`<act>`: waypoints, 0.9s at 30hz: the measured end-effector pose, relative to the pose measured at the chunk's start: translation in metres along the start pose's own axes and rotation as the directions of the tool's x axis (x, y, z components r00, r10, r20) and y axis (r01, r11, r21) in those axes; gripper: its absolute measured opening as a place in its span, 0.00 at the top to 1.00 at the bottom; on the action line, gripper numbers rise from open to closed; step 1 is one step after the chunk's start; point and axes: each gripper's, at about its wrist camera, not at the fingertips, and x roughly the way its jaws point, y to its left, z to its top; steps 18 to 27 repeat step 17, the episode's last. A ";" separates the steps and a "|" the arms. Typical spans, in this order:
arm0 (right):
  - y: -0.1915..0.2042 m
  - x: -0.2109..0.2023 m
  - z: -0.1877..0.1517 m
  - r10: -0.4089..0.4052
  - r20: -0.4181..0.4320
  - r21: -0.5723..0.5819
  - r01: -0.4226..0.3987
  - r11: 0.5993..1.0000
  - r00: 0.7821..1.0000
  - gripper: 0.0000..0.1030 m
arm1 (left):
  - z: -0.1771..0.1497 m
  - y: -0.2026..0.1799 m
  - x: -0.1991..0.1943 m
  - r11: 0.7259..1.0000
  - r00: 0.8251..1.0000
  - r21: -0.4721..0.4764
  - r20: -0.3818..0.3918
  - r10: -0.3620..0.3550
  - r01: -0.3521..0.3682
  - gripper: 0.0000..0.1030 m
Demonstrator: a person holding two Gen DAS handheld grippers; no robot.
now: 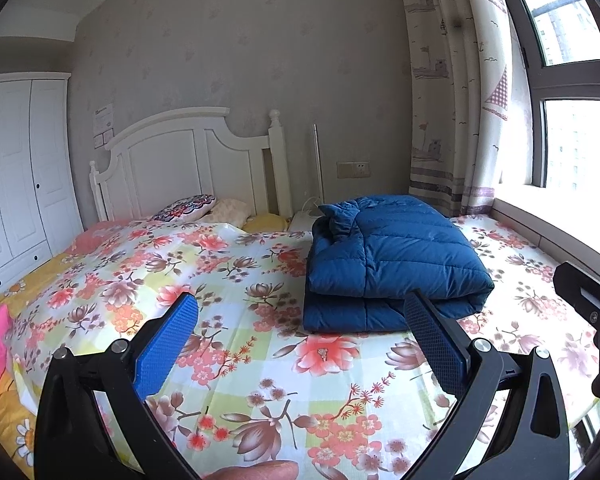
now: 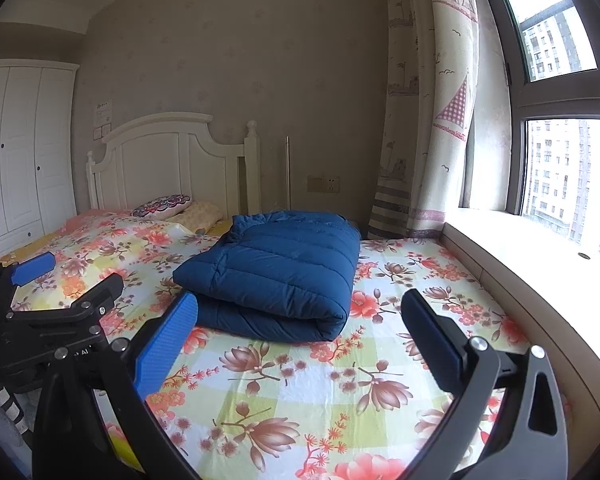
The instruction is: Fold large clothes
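Note:
A blue quilted down jacket (image 1: 388, 264) lies folded into a thick rectangular bundle on the floral bedsheet (image 1: 228, 280). It also shows in the right wrist view (image 2: 280, 276). My left gripper (image 1: 300, 312) is open and empty, held above the sheet just in front of the bundle. My right gripper (image 2: 300, 312) is open and empty, held above the sheet in front of the bundle. The left gripper's body shows at the left of the right wrist view (image 2: 52, 312). The right gripper's body shows at the right edge of the left wrist view (image 1: 588, 300).
A white headboard (image 1: 188, 160) with pillows (image 1: 184, 208) stands at the far end of the bed. A white wardrobe (image 1: 16, 176) is at the left. A window sill (image 2: 520, 256) and curtain (image 2: 432, 120) run along the right side.

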 end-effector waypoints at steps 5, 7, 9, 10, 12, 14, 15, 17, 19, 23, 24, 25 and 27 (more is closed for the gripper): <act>-0.004 0.014 -0.010 -0.003 -0.043 0.003 0.003 1.000 0.999 0.02 | -0.005 -0.008 0.005 0.999 0.999 0.007 0.012 -0.047 0.047 0.04; -0.005 0.026 -0.016 -0.006 -0.074 0.007 0.007 1.000 0.997 0.02 | -0.009 -0.013 0.012 0.998 0.998 0.028 0.013 -0.061 0.061 0.04; -0.008 0.045 -0.021 0.005 -0.123 0.017 -0.003 1.000 0.992 0.02 | -0.008 -0.013 0.032 0.992 0.992 0.062 -0.057 -0.110 0.113 0.04; -0.011 0.055 -0.023 0.019 -0.149 0.028 -0.016 0.999 0.989 0.02 | -0.006 -0.010 0.047 0.987 0.983 0.067 -0.124 -0.139 0.148 0.04; -0.019 0.072 -0.021 0.044 -0.195 0.042 -0.037 0.998 0.980 0.02 | 0.001 0.014 0.081 0.985 0.959 0.043 -0.238 -0.155 0.170 0.04; -0.045 0.091 -0.008 0.032 -0.232 0.051 -0.021 0.998 0.972 0.02 | 0.008 0.047 0.109 0.993 0.956 0.027 -0.275 -0.104 0.115 0.04; -0.072 0.098 0.004 -0.016 -0.230 0.061 0.031 0.998 0.973 0.02 | 0.015 0.076 0.130 0.999 0.956 0.019 -0.289 -0.041 0.048 0.04; -0.131 0.108 0.024 -0.145 -0.234 0.087 0.169 0.982 0.961 0.02 | 0.027 0.144 0.176 0.995 0.937 0.010 -0.336 0.099 -0.102 0.04; -0.131 0.108 0.024 -0.145 -0.234 0.087 0.169 0.982 0.961 0.02 | 0.027 0.144 0.176 0.995 0.937 0.010 -0.336 0.099 -0.102 0.04; -0.131 0.108 0.024 -0.145 -0.234 0.087 0.169 0.982 0.961 0.02 | 0.027 0.144 0.176 0.995 0.937 0.010 -0.336 0.099 -0.102 0.04; -0.131 0.108 0.024 -0.145 -0.234 0.087 0.169 0.982 0.961 0.02 | 0.027 0.144 0.176 0.995 0.937 0.010 -0.336 0.099 -0.102 0.04; -0.131 0.108 0.024 -0.145 -0.234 0.087 0.169 0.982 0.961 0.02 | 0.027 0.144 0.176 0.995 0.937 0.010 -0.336 0.099 -0.102 0.04; -0.131 0.108 0.024 -0.145 -0.234 0.087 0.169 0.982 0.961 0.02 | 0.027 0.144 0.176 0.995 0.937 0.010 -0.336 0.099 -0.102 0.04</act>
